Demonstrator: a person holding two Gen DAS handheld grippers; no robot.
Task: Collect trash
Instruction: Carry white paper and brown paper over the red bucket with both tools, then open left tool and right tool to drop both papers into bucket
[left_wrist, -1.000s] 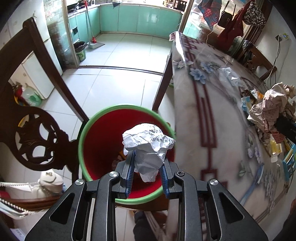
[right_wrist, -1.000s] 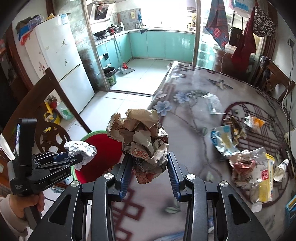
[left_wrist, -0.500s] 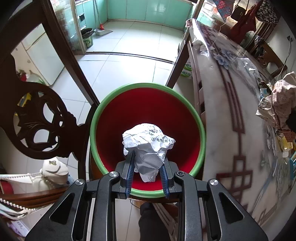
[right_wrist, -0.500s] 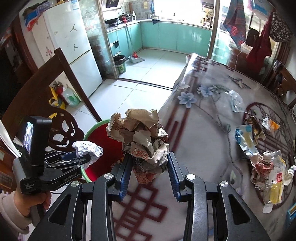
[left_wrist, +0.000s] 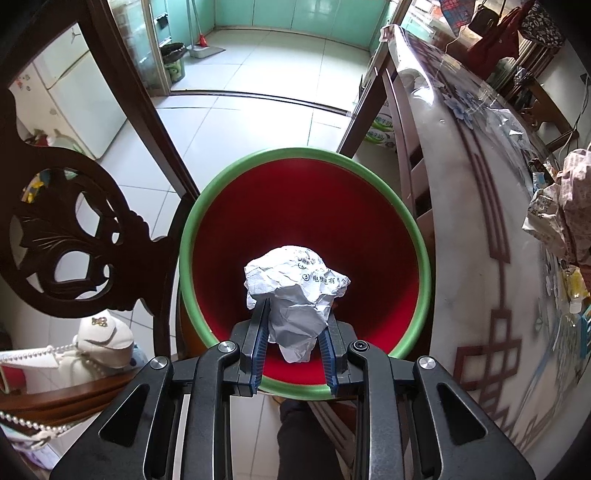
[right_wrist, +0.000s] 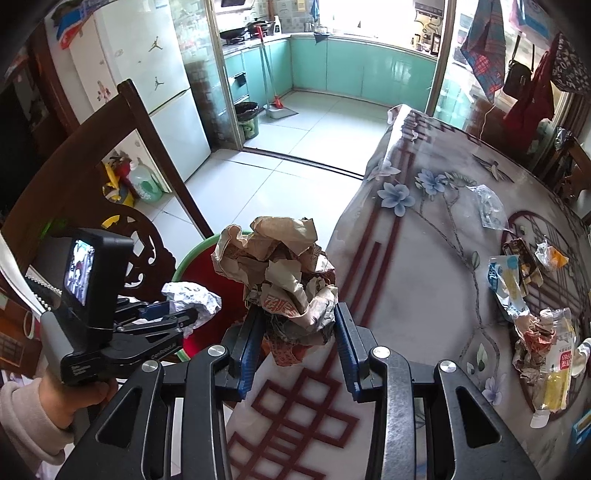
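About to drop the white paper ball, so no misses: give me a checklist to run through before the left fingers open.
1. White paper ball clamped in the left gripper: ok.
2. Ball over the mouth of the red bin, inside the green rim: ok.
3. Bin has room: ok; no trash visible inside.
4. Bin standing steady beside the carved chair: cannot tell; base hidden.
5. Brown paper wad held in the right gripper: ok.
6. Brown wad over the bin: not ok; it hangs at the table edge.
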